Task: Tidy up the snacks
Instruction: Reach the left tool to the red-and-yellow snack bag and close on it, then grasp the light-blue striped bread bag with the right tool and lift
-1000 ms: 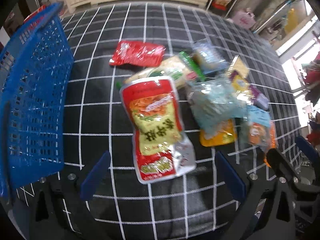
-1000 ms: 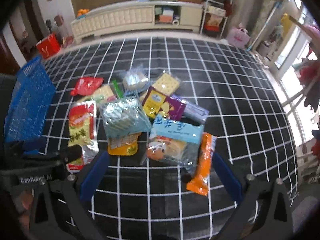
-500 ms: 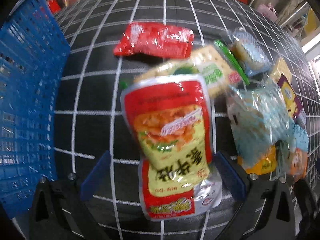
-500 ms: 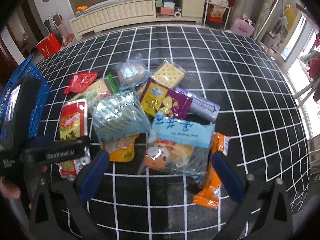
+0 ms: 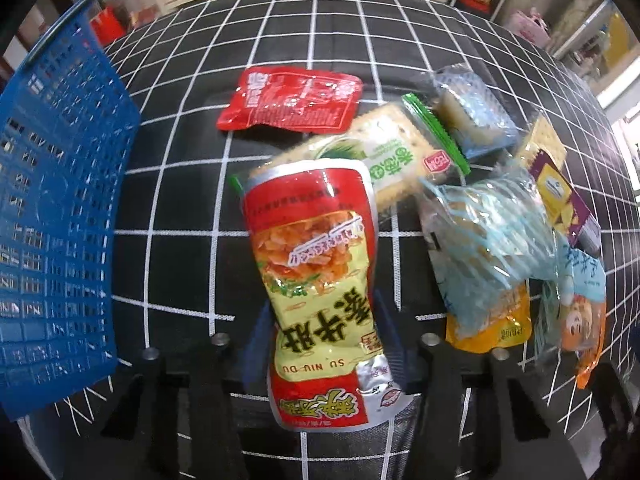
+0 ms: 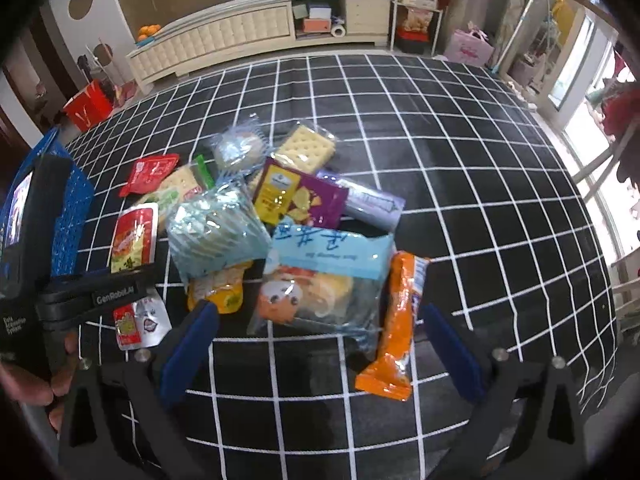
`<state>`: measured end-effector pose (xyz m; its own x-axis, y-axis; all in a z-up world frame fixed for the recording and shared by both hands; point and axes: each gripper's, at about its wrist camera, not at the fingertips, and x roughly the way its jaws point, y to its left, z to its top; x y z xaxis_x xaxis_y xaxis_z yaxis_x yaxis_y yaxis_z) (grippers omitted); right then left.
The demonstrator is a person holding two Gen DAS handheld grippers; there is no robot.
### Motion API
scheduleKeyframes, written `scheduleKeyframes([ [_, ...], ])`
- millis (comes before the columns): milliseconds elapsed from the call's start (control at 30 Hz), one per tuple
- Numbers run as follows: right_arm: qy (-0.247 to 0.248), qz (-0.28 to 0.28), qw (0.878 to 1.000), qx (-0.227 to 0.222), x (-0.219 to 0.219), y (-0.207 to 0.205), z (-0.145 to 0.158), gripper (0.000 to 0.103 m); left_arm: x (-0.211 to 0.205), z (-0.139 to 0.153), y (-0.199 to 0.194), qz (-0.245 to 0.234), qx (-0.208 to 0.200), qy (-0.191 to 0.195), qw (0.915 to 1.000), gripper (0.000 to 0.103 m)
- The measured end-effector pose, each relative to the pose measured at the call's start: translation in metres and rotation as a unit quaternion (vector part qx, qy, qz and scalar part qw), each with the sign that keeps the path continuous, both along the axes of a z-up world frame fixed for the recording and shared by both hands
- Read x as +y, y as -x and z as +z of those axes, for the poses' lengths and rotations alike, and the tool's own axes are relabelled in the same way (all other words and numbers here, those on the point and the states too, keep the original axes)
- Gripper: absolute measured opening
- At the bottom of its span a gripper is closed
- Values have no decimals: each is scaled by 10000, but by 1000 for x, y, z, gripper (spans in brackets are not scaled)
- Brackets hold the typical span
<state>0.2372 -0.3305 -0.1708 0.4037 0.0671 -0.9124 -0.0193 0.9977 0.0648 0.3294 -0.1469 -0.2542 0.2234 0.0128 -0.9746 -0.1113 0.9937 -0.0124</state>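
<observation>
Snack pouch (image 5: pixel 320 276) between claw (image 5: pixel 324 344) fingers

The left gripper (image 5: pixel 326 344) is pointed steeply down, its 2 jaws just closed in and pressed on a pouch's sides. The right gripper (image 6: pixel 318 344) is held wide open, nothing gripped.

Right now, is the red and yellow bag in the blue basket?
Out. The bag lies on the checked cloth beside the basket, left gripper pinching it.

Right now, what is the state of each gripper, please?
Left gripper: jaws have just been closing, now shut on the red and yellow snack pouch.
Right gripper: open, holding nothing.
</observation>
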Motion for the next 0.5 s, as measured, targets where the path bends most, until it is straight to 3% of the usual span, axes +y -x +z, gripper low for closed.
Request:
scheduleKeyframes([
  [133, -254, 206, 9995, -29, 7, -6, 3, 103, -2, 4, 5, -123, -125, 95, 9998, 42],
  [300, -158, 532, 9985, 1, 28, -23, 4, 103, 22, 13, 43, -183, -159, 312, 9992, 42],
  [500, -71, 922, 9957, 107, 59, -43, -9, 103, 39, 33, 48, -230, -388, 296, 9985, 42],
])
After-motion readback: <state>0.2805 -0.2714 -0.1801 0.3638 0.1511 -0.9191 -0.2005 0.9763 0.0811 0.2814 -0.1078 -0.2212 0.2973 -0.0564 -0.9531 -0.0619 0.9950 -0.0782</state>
